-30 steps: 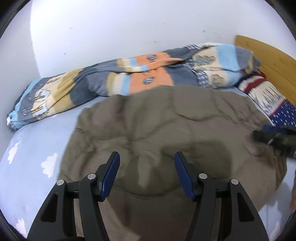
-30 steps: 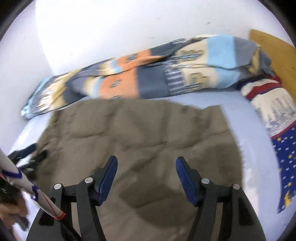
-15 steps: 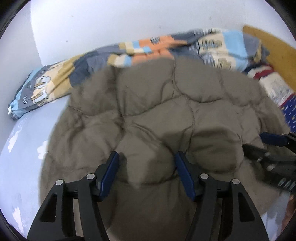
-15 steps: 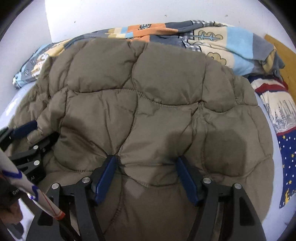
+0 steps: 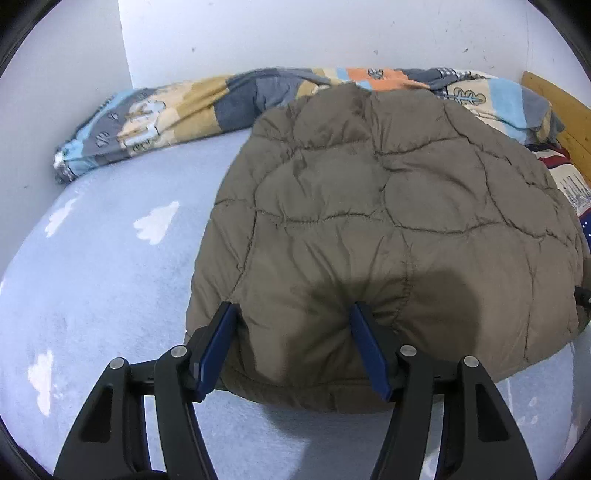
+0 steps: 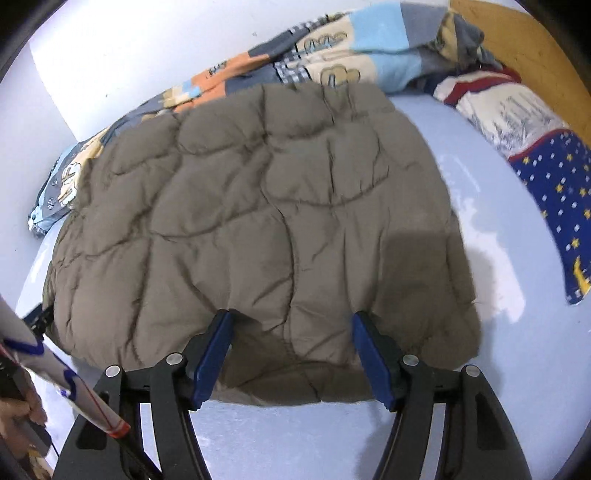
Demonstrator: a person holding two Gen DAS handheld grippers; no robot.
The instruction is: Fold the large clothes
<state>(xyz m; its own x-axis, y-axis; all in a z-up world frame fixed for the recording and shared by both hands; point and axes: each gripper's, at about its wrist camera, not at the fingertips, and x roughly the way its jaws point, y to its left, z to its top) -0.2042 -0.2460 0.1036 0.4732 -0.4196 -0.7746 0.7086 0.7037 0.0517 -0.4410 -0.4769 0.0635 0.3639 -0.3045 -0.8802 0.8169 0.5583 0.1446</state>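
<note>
Spreading wide, the jaws of the left gripper [image 5: 293, 314] stand far apart, their blue pads [image 5: 218, 345] flanking the near hem of the quilted olive-brown jacket [image 5: 388, 221]; the padded edge bulges up between the pads, and whether either pad presses the fabric cannot be told. The right gripper [image 6: 291, 321] shows the same stance, jaws wide apart with the jacket's near edge swelling into the gap between its blue pads [image 6: 212, 356], nothing pinched between them. The jacket [image 6: 258, 221] lies heaped and folded over on the pale blue bedsheet [image 5: 103, 266] printed with white clouds, puffed into a rounded mound. Behind the jacket, a rumpled patchwork blanket [image 5: 173, 110] in blue, tan, grey and orange runs along the white wall [image 5: 295, 33]. To the right of the jacket sits a pillow [image 6: 550, 173] with red stripes and navy starred fabric, and beyond that a wooden headboard [image 6: 524, 48]. At the lower left of the jacket in the right wrist view, a white sleeve [image 6: 55, 380] with blue and red trim crosses the frame.
</note>
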